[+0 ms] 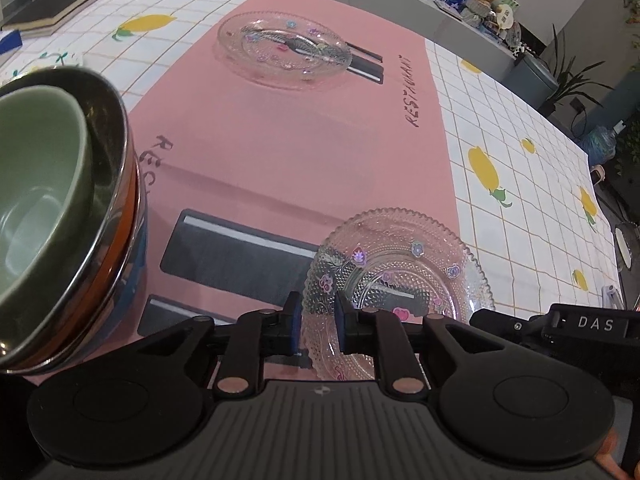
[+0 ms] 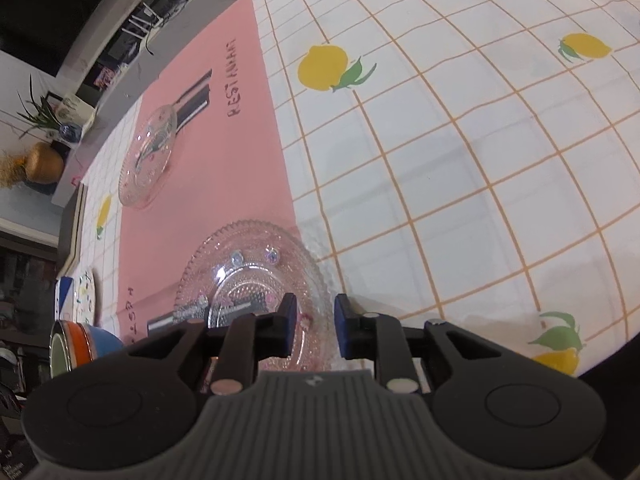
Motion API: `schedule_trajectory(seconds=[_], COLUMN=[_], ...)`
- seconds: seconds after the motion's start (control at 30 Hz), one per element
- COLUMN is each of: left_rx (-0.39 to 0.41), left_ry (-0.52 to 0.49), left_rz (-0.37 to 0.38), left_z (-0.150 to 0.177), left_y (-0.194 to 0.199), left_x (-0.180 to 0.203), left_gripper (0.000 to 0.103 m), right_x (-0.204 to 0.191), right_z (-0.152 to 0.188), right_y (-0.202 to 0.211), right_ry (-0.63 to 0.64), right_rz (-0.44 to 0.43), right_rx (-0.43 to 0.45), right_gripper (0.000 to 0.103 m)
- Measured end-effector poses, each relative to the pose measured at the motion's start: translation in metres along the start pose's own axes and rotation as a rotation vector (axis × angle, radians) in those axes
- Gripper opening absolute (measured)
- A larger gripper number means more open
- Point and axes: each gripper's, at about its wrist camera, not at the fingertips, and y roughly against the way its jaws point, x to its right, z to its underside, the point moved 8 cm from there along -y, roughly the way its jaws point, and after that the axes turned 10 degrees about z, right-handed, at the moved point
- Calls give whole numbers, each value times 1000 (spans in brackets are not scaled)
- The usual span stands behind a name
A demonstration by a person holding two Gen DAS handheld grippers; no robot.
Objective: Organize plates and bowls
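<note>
A: Near glass plate (image 1: pixel 400 272): clear pressed glass, beaded, scalloped rim, small flower decals. Lies flat at the pink mat's (image 1: pixel 280 152) corner by the lemon-print tablecloth (image 1: pixel 520 184).
B: Handling?
A: Judged stiff, brittle, slick; likely to chip at the rim. Take it at the rim, pads above and below.
B: Tongs?
A: Left gripper (image 1: pixel 317 322): jaws narrowly parted, plate rim between them, contact unclear. Right gripper (image 2: pixel 316 330): same narrow gap at the opposite rim; grip cannot be told.
B: Other stock?
A: Second glass plate (image 1: pixel 282 54) at the mat's far end; nested bowls (image 1: pixel 60 208) at its left edge.
</note>
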Motion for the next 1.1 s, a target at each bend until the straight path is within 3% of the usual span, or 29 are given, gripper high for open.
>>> schedule_trajectory(seconds=[0.07,0.6,0.73,0.8,0.9,1.1], left_rx=[2,17,6,12,24,20], left_ry=[-5,-46,-51,-63,-100,-178], left_rz=[3,-74,-73,-77,-81,-74], left_z=[0,-5,-5,-6,-8,-14], left_y=[1,7,7,9,13,27], left_x=[0,-3,-2,-1,3,13], left_gripper=[18,15,15,16,24,26], right_x=[1,-14,-18,-22,-27,-41], right_z=[-1,-5,-5,-4,-4,-4], right_y=[-1,-8,-5,-1,8,26], right_ry=[12,37,51,80,115,207], right_rz=[9,-3,-5,16,42,98], right_rx=[2,-14,-12,12,43,100], right_gripper=[9,9,22,23,31,36])
